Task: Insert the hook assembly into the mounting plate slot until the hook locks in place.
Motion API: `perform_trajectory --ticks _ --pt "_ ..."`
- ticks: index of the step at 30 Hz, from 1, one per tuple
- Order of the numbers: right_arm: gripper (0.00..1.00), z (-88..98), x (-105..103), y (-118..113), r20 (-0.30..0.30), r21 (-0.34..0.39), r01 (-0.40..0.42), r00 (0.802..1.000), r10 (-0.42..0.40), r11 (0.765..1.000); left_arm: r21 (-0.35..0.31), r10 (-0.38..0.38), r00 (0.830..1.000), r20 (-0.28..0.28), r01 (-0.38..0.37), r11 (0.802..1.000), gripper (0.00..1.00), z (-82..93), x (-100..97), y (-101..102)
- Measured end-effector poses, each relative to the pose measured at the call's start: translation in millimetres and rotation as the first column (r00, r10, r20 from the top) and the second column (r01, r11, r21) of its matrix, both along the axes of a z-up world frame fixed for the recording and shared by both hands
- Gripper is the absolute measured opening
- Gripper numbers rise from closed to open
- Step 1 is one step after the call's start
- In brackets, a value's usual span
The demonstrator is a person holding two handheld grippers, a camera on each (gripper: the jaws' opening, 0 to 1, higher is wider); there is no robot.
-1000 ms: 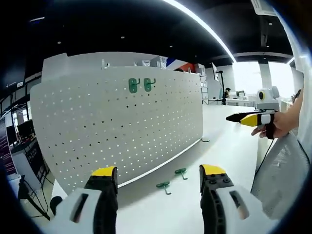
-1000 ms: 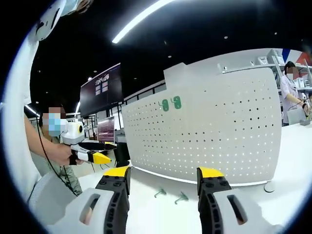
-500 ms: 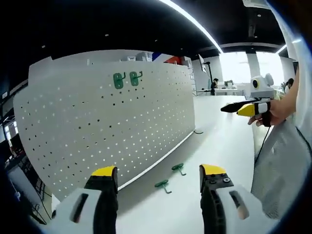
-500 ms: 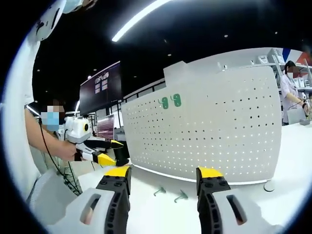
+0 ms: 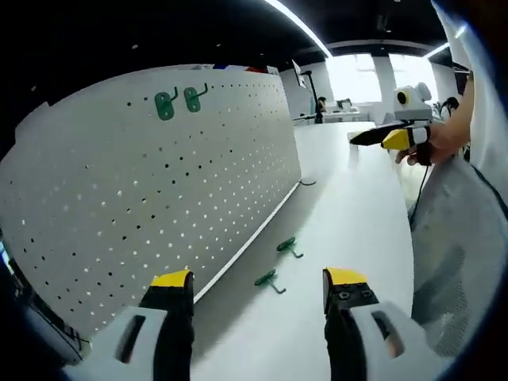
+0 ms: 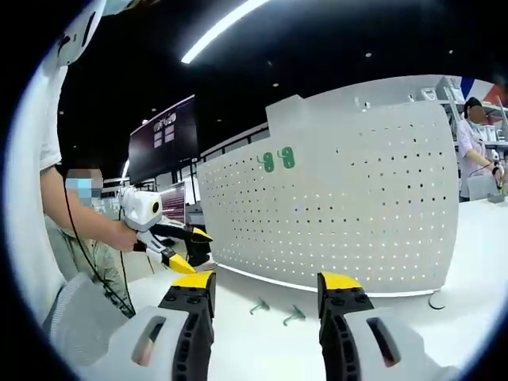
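Left gripper (image 5: 258, 290): jaws spread wide, holding nothing, above the white table (image 5: 349, 198). Right gripper (image 6: 266, 290): jaws likewise spread and empty. Two green hooks (image 5: 279, 263) lie loose on the table just beside the foot of the upright white pegboard (image 5: 143, 182); two more hooks (image 5: 176, 101) hang near its top edge.

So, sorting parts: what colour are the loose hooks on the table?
Green hooks, clearest in the left gripper view.
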State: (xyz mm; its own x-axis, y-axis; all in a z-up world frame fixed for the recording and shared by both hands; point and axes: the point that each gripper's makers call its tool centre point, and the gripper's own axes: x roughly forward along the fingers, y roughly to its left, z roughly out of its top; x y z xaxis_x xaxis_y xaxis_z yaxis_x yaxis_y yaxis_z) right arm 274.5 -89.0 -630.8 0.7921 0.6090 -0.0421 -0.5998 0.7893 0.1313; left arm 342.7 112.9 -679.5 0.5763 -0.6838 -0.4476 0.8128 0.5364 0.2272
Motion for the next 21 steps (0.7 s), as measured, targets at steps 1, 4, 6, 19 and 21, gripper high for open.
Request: perform_trajectory --ticks 1,4,6,19,21 --pt "0.5 -0.1 -0.3 0.0 -0.001 0.0 -0.001 1.0 0.001 1.0 0.024 -0.019 1.0 0.019 0.019 1.0 0.68 0.1 1.0 -0.2" --pt "0.5 1.6 -1.5 -0.1 0.005 0.0 0.001 1.0 -0.001 1.0 0.034 -0.052 0.999 0.009 0.051 0.998 0.67 -1.9 4.0 -3.1" --pt "0.5 2.2 -1.5 0.0 0.005 0.004 0.001 1.0 -0.001 1.0 0.054 -0.07 0.998 0.004 0.069 0.996 0.67 -5.1 6.0 -4.0" --pt "0.5 5.6 -2.5 -0.5 0.004 0.031 0.007 1.0 -0.008 0.999 0.212 -0.248 0.967 -0.061 0.255 0.943 0.57 -35.9 4.3 -17.6" --pt "0.49 5.7 -2.4 -0.4 0.01 0.024 0.006 1.0 -0.006 1.0 0.236 -0.27 0.961 -0.061 0.277 0.931 0.57 -41.1 6.0 -19.3"
